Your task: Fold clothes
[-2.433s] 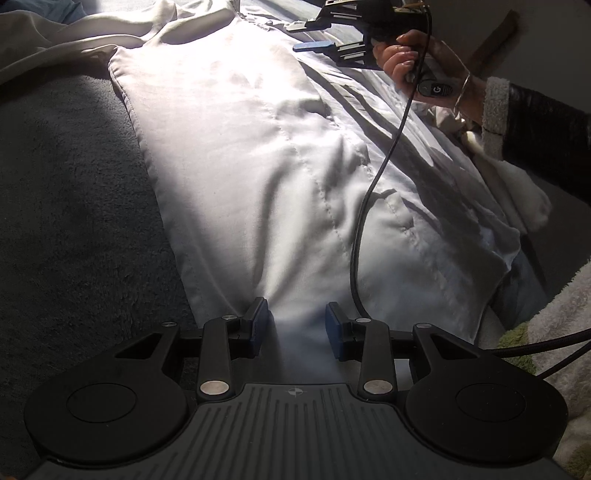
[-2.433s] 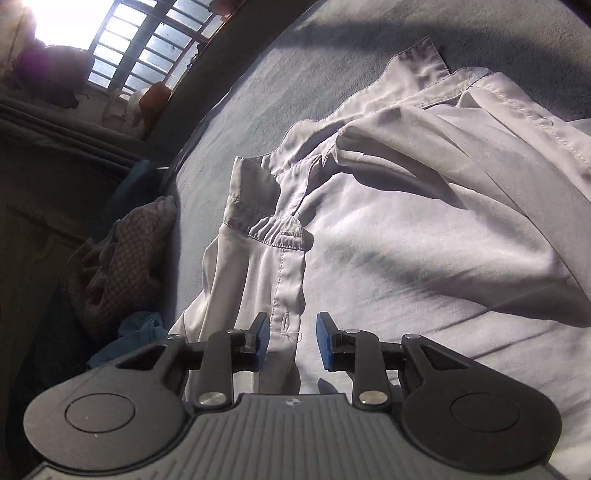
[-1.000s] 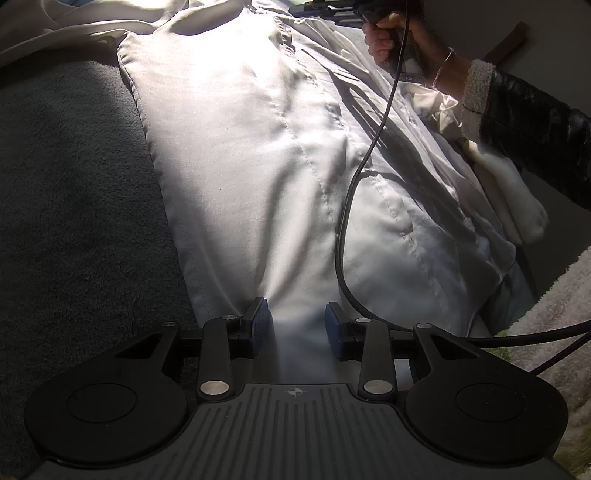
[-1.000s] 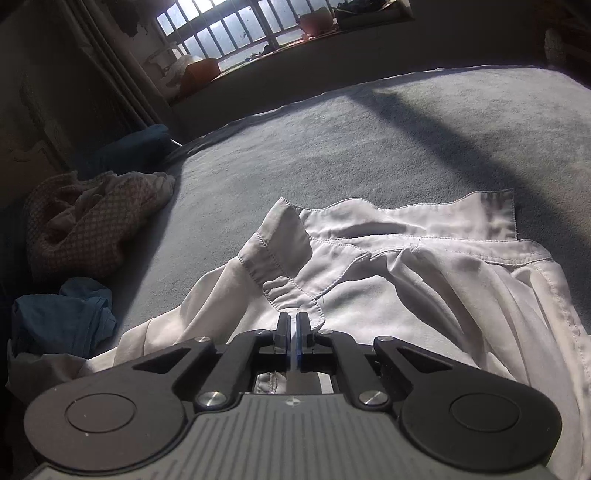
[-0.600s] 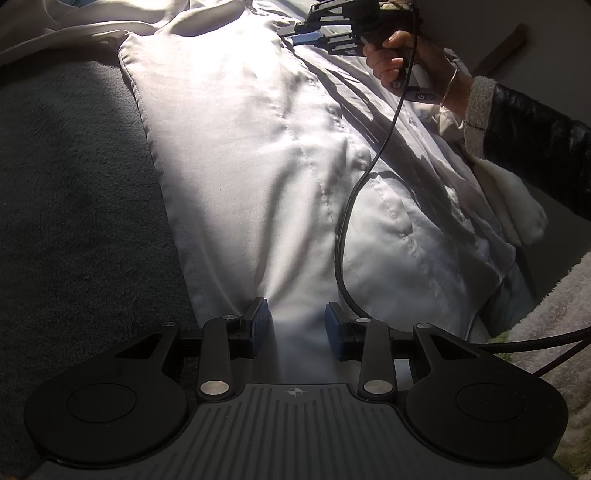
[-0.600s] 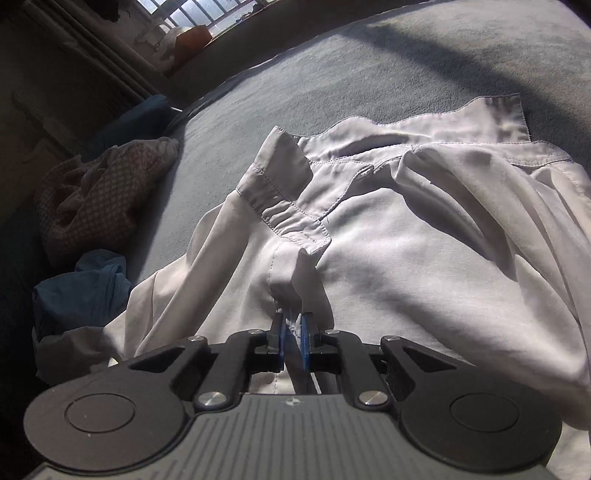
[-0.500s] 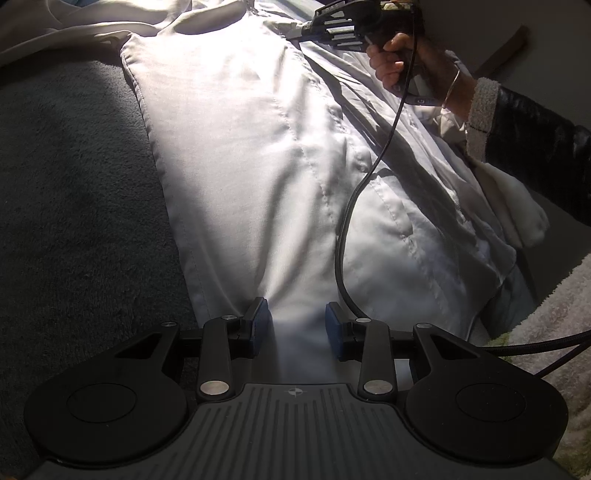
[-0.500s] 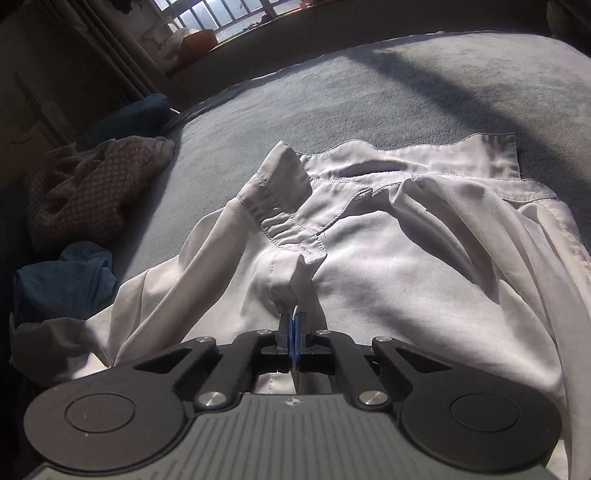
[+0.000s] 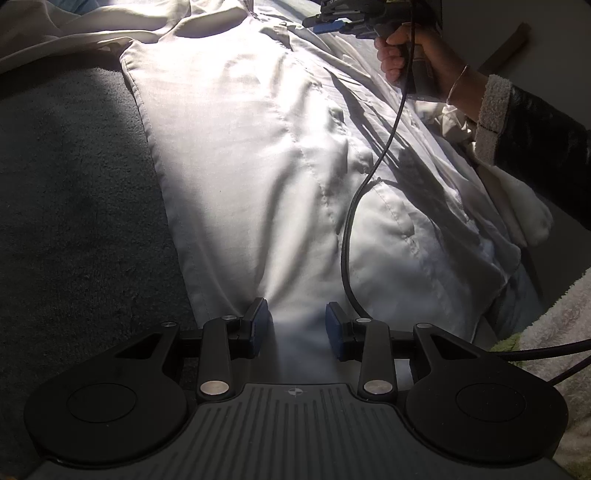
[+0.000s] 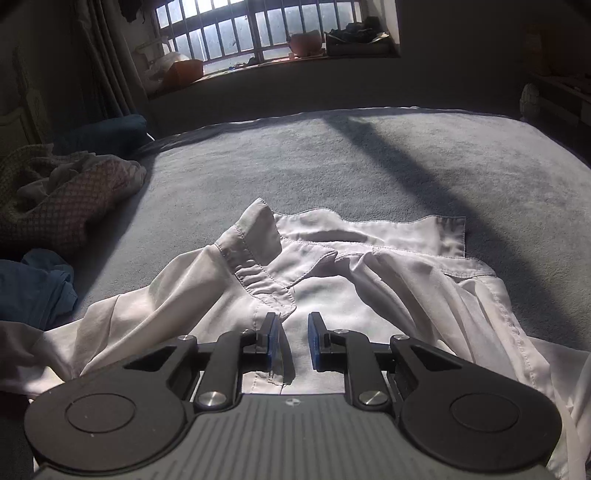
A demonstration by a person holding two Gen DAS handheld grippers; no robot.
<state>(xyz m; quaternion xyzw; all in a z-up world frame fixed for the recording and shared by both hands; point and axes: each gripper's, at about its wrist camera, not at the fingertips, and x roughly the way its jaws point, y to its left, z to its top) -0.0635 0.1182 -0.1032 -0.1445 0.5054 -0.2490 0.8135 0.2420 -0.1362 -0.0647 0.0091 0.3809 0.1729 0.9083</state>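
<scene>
Right wrist view: right gripper parted above shirt placket below collar; left gripper wide at hem; smooth before folding

A grey-blue bed cover spans the bed, crossed by a diagonal band of shadow. At its left edge lies a crumpled patterned garment, with a dark blue cloth just beside it. A barred window stands behind, its sill carrying assorted items. A pale fleecy blanket lies at right.
</scene>
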